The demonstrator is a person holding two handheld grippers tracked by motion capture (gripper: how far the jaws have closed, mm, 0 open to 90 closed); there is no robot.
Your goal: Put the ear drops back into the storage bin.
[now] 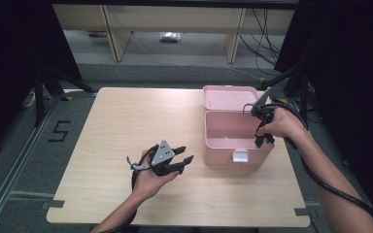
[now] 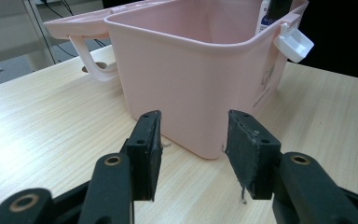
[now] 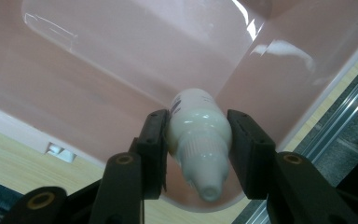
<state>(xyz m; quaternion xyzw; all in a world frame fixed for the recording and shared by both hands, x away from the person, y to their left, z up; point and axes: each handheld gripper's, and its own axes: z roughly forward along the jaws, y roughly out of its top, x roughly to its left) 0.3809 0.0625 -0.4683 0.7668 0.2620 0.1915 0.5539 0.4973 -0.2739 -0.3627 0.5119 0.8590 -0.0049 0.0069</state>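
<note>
A pink plastic box (image 1: 228,148) stands on the table's right half with its lid (image 1: 228,98) swung back. My right gripper (image 1: 263,138) hangs over the box's right rim, jaws pointing down. In the right gripper view it (image 3: 196,140) is shut on a small white bottle (image 3: 199,140), cap end toward the camera, above the box's inside (image 3: 121,70). My left gripper (image 1: 185,155) is held above the table just left of the box, open with nothing between its jaws. In the left gripper view it (image 2: 193,151) faces the box's near corner (image 2: 205,79).
The box has a white latch (image 1: 240,156) on its front wall and a handle (image 2: 91,63) by the lid. The wooden table (image 1: 121,126) is bare on its left half. Black stands and cables flank the table, and shelving legs stand beyond its far edge.
</note>
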